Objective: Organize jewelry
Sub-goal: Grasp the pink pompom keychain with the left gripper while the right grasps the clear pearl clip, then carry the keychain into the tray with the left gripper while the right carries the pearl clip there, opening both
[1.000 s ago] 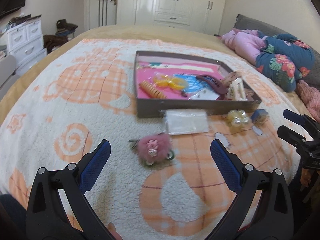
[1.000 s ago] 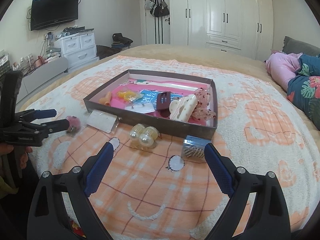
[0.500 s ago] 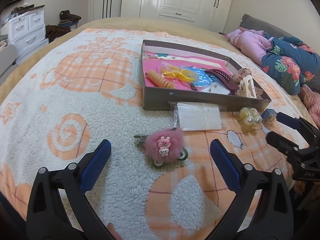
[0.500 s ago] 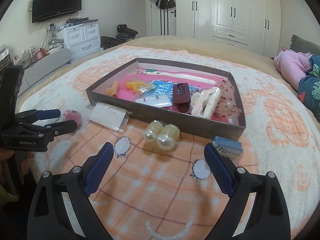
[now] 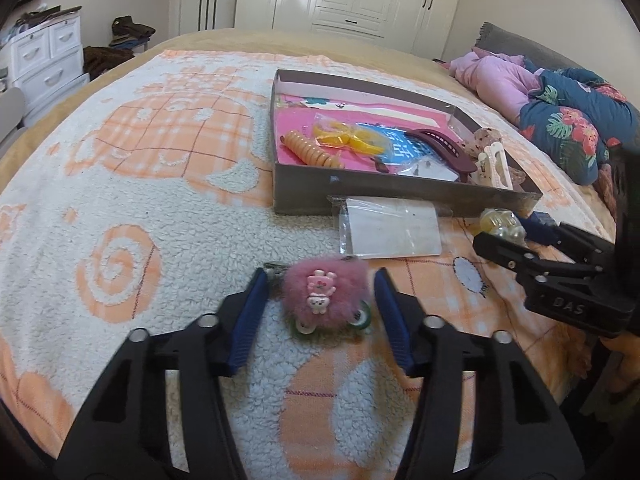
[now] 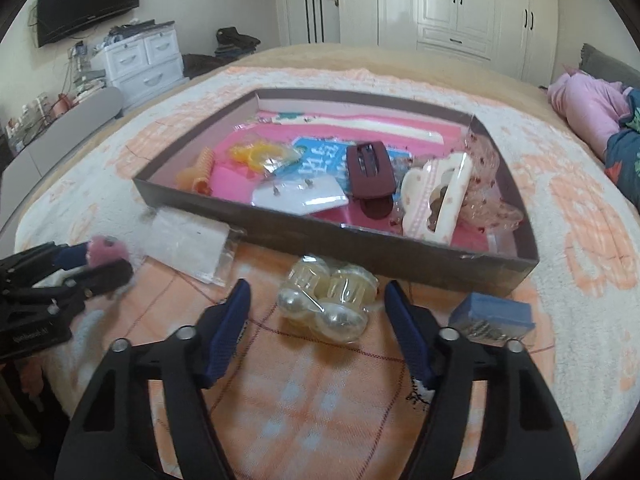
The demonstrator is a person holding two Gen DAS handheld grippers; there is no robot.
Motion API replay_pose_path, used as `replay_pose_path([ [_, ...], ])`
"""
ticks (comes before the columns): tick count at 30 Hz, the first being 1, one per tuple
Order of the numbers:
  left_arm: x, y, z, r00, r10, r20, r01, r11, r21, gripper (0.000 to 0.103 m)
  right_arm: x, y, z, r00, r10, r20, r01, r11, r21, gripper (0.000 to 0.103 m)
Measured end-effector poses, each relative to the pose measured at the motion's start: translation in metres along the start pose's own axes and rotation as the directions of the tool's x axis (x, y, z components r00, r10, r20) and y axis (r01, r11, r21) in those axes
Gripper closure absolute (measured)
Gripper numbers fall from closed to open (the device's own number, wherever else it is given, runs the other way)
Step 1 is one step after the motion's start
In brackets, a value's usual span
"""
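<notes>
Since the earlier frames: both claws have narrowed from wide to roughly half gap, and the R one has dropped in closer to its target.

L gripper [image 5: 320, 304]: jaws closing, pink pom-pom clip [image 5: 325, 295] between the pads, small gap each side, so not clamped yet. R gripper [image 6: 318, 322]: jaws closing, bagged pearl clips [image 6: 332, 302] between the pads, not touching yet.

Both items lie on the blanket [image 5: 140, 208], just in front of the tray [image 5: 400, 196]; pom-pom near the flat clear packet [image 5: 390, 226], pearls near the small blue box [image 6: 494, 314].

Step in hand, judged: finish the squeeze, then lift into tray. Pom-pom is soft, so pinch low on the clip body, not the fur. The pearl bag looks slippery; centre it before closing.

Writing: "DAS" on the R gripper body in the L view; print on the blue card [image 6: 320, 160] in the tray not legible.
</notes>
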State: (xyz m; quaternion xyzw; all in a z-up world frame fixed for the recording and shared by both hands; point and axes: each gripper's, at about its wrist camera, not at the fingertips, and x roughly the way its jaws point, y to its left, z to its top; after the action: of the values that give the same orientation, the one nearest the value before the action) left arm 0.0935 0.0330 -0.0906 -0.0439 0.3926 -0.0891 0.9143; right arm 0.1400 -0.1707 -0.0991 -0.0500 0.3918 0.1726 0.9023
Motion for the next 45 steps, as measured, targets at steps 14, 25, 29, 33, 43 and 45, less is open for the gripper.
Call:
replay_pose_path([
  [14, -0.012, -0.010, 0.001, 0.999, -0.034, 0.037, 0.033, 0.999, 0.034, 0.064, -0.016, -0.006, -0.015, 0.999, 0.026, 0.022, -0.026, 1.000, -0.001, 0.058],
  [25, -0.030, -0.026, 0.002, 0.995, -0.068, 0.073, 0.064, 0.996, 0.055, 0.064, -0.050, -0.010, -0.022, 0.997, 0.038, 0.061, -0.038, 0.999, -0.006, 0.058],
  [29, -0.035, -0.033, 0.004, 0.993, -0.080, 0.082, 0.075, 0.995, 0.066, 0.064, -0.062, -0.015, -0.023, 0.996, 0.031, 0.082, -0.031, 1.000, 0.001, 0.058],
  [33, -0.036, -0.044, 0.006, 0.991, -0.104, 0.080, 0.098, 0.992, 0.075, 0.064, -0.071, -0.020, -0.023, 0.995, 0.022, 0.098, -0.023, 1.000, 0.009, 0.058],
  [43, -0.031, -0.072, 0.016, 0.987, -0.139, 0.079, 0.129, 0.985, 0.113, 0.064, -0.089, -0.036, -0.022, 0.989, -0.012, 0.150, 0.007, 1.000, 0.030, 0.058],
  [45, -0.030, -0.076, 0.019, 0.987, -0.142, 0.079, 0.132, 0.984, 0.118, 0.064, -0.091, -0.040, -0.022, 0.988, -0.016, 0.156, 0.010, 0.999, 0.038, 0.058],
])
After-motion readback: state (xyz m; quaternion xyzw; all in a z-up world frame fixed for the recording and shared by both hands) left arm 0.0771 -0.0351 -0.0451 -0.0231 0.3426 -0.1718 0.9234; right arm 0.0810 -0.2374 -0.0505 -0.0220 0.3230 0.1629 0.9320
